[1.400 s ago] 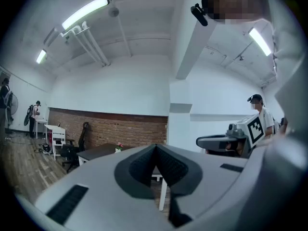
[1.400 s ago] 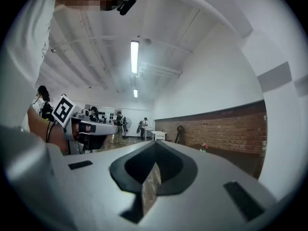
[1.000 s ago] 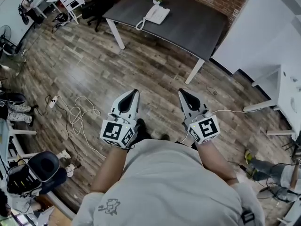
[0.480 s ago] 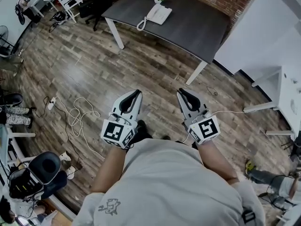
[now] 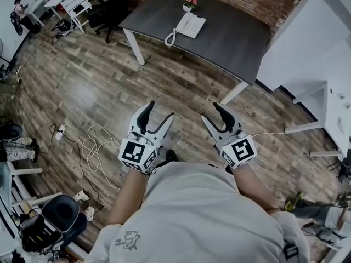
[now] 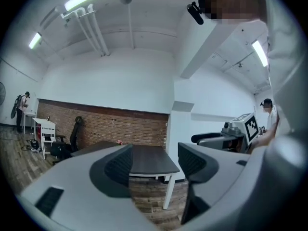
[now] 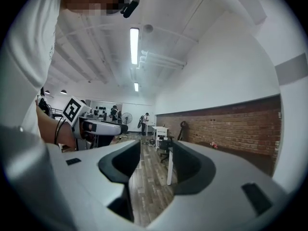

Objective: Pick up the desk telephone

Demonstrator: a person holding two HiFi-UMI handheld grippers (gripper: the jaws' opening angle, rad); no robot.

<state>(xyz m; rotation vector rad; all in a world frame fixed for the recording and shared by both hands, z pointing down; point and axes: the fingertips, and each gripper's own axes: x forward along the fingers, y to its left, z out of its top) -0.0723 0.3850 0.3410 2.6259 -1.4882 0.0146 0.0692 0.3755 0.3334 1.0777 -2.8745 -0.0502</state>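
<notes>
- Head view: the white desk telephone [image 5: 190, 24] was seen lying on the dark tabletop [image 5: 233, 37], toward its far edge, with the coiled cord [image 5: 170, 37] trailing to the tabletop's left edge.
- A small pot of pink flowers [image 5: 189, 3] was set just behind the telephone on the same tabletop.
- The left claw [image 5: 159, 111] was held well short of the tabletop, over the wooden floor [image 5: 98, 75]. Its jaws were spread wide, had just been opening, and had nothing between them.
- The right claw [image 5: 210, 113] was held just as far from the tabletop, to the right of the left claw. Its jaws were likewise wide and just opened, with nothing gripped.
- In the left gripper view, the tabletop was framed in the gap between the parted jaws, well beyond them.
- In the right gripper view, only floor and a white leg [image 7: 169, 170] of the tabletop were shown through the open gap.
- A loose white cable [image 5: 90, 144] was sprawled on the floor, well clear of the tabletop on its near left.
</notes>
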